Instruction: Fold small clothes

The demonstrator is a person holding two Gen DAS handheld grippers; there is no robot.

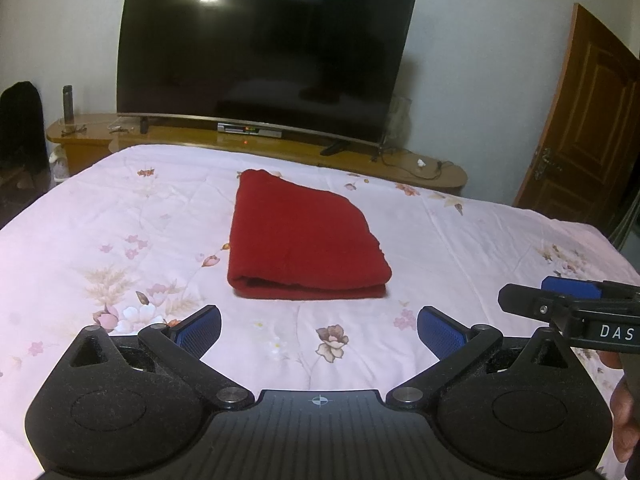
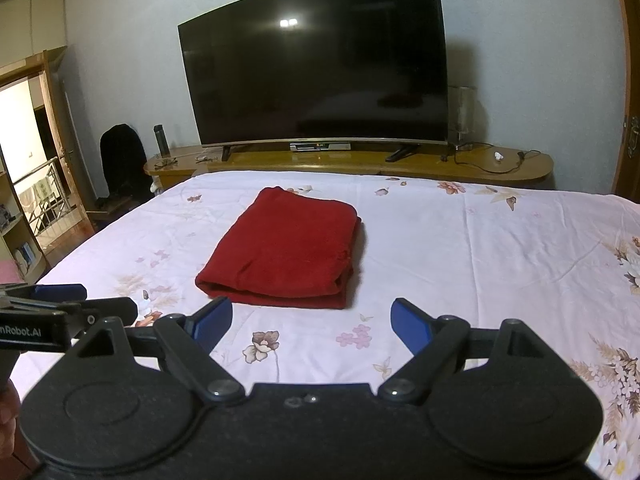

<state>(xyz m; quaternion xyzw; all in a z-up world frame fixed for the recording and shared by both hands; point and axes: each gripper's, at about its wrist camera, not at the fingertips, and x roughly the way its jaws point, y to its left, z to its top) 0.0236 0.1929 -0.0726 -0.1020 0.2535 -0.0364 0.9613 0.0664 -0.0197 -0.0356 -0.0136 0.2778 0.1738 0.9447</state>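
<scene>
A red garment (image 1: 298, 240) (image 2: 284, 250) lies folded into a thick pad in the middle of a bed with a pink floral cover (image 1: 120, 220) (image 2: 480, 248). My left gripper (image 1: 319, 330) hovers just short of its near folded edge, open, with nothing between the blue pads. My right gripper (image 2: 311, 322) is likewise open and empty, just short of the same edge. Each gripper shows in the other's view: the right gripper (image 1: 560, 300) at the right edge, the left gripper (image 2: 60, 300) at the left edge.
Beyond the bed's far edge a large dark TV (image 1: 260, 64) (image 2: 320, 80) stands on a low wooden cabinet (image 1: 420, 164) (image 2: 400, 160) with cables and a bottle (image 1: 67, 102). A wooden door (image 1: 580, 128) is at the right; a doorway (image 2: 28, 160) opens at the left.
</scene>
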